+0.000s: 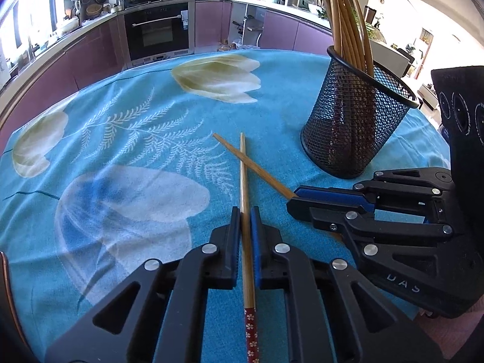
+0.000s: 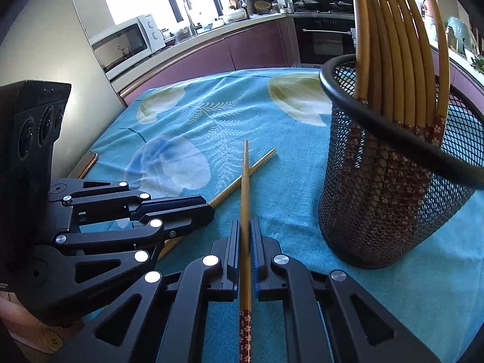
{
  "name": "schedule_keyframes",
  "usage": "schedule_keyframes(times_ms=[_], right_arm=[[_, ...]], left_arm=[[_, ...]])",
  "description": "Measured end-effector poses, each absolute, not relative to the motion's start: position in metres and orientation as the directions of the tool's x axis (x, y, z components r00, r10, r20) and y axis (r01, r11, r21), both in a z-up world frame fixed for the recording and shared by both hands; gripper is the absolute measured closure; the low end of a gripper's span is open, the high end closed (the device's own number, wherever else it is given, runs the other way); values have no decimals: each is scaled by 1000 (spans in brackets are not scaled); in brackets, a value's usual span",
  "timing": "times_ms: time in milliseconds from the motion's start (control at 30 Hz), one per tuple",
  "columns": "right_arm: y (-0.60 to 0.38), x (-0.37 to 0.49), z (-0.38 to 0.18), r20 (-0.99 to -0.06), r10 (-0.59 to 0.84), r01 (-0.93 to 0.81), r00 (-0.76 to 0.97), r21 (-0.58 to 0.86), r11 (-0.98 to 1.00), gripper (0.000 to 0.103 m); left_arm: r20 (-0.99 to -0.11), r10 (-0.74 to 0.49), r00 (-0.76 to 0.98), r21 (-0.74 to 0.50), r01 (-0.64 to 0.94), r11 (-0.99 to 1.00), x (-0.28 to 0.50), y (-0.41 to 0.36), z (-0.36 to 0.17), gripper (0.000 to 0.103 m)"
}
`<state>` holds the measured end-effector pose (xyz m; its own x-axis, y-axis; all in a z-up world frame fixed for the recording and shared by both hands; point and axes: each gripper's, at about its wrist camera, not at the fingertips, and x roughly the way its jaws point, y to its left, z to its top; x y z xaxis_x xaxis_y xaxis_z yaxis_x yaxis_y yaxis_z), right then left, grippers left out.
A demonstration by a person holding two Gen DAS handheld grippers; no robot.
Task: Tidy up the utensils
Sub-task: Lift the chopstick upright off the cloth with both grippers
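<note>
Both tools are closed on a chopstick each, and the two sticks cross over one another just above the blue flowered cloth on the counter [image 1: 127,139]. The left tool [image 1: 245,211] pinches its chopstick [image 1: 243,181] narrowly between the blue pads, the red patterned end pointing back toward the wrist and the plain tip pointing far. The right tool [image 2: 245,225] grips its own chopstick [image 2: 245,187] the same way, and in the left view that stick runs out leftward from its closed jaws.

The mesh holder [image 1: 354,127] stands to the right, just beyond the right tool, already carrying a bundle of matching chopsticks [image 1: 348,15] with their patterned ends down.

I'd judge the step in hand to be the pick-up of the last two loose sticks, with the drop into the holder to come. The next move probably calls for uncrossing the pair, swinging each stick upright with its patterned end down, and threading it past the rim among the ones already leaning there. The right stick is nearer the holder, so it would sensibly go first.

Whether the crossed sticks touch each other or rest on the cloth is hard to say. The bundle's upper tips are cut off by the frame edge, and the holder's bottom is hidden behind its mesh.
</note>
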<state>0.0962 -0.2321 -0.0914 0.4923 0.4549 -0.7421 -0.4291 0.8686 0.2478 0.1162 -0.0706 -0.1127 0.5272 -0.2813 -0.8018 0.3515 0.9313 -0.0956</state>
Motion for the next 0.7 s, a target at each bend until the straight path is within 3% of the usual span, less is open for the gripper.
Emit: schedule_keyframes(times_ms=[700], right_arm=[[-243, 81, -58, -660, 504, -455, 557, 265, 850, 97]], left_arm=[[-739, -331, 587, -151, 334, 930, 98, -49, -79, 96]])
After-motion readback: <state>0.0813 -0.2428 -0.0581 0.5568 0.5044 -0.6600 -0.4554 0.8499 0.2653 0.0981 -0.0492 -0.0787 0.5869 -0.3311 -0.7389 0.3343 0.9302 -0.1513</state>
